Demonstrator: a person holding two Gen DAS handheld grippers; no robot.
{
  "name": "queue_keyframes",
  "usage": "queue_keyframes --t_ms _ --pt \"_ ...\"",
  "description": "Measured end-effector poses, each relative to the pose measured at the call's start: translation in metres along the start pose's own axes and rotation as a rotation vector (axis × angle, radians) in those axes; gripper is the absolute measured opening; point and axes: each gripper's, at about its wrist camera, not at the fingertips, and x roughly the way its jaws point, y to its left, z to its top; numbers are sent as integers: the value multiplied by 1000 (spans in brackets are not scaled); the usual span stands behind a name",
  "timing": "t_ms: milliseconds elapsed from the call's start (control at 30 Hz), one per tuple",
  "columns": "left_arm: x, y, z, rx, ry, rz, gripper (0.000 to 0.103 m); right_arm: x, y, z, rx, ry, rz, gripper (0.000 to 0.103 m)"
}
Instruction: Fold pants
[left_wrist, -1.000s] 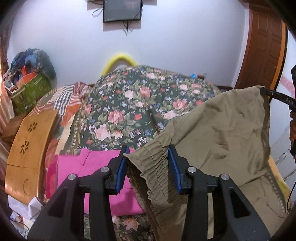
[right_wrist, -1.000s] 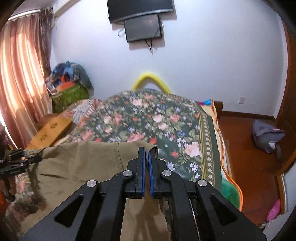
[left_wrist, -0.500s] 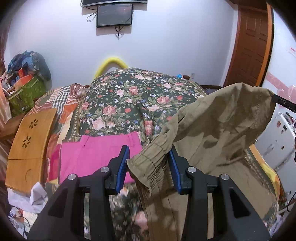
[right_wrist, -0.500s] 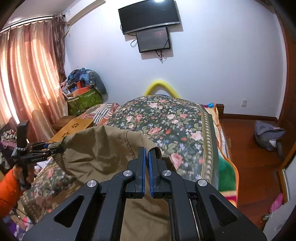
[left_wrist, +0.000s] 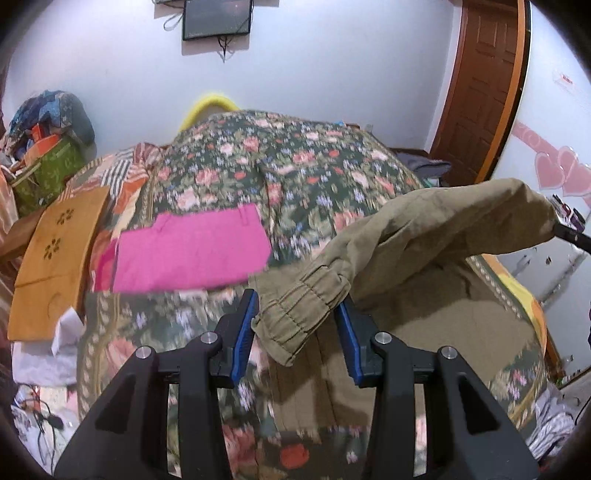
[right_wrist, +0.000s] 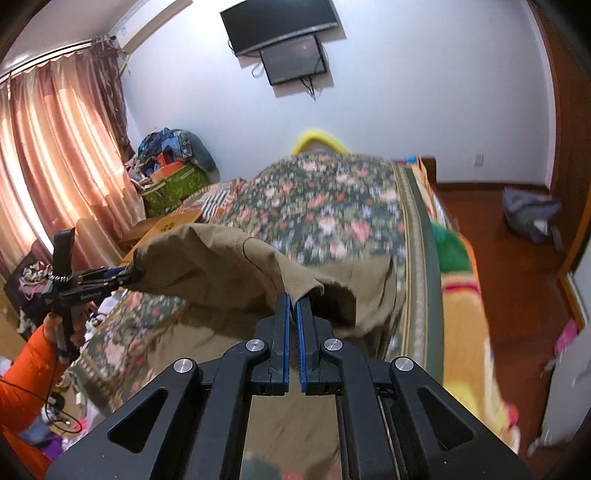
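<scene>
1. Over the floral bed (left_wrist: 280, 173), the left gripper (left_wrist: 297, 328) clamps the khaki pants (left_wrist: 436, 236) by their elastic band.
2. Right gripper (right_wrist: 294, 301), nearly closed, pinches another edge.
3. Fold judged unfinished: cloth hangs raised, lower part lying on the bed.

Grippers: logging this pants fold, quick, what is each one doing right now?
Left gripper: closed on the gathered elastic band of the khaki cotton pants.
Right gripper: shut, pinching the pants' edge.
</scene>
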Motion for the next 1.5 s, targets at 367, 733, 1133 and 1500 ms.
queue_keyframes --t_ms 367,733,1133,1500 --pt "9 3 -69 -52 115 13 42 -4 -12 -79 93 137 -49 4" --pt "-15 35 -80 -149 97 92 42 -23 -25 -99 104 136 -168 4" --pt "9 -26 -50 -64 122 -15 42 14 11 -76 8 112 -93 6" --pt "36 -41 -73 -28 165 23 45 49 -2 -109 13 267 -108 11"
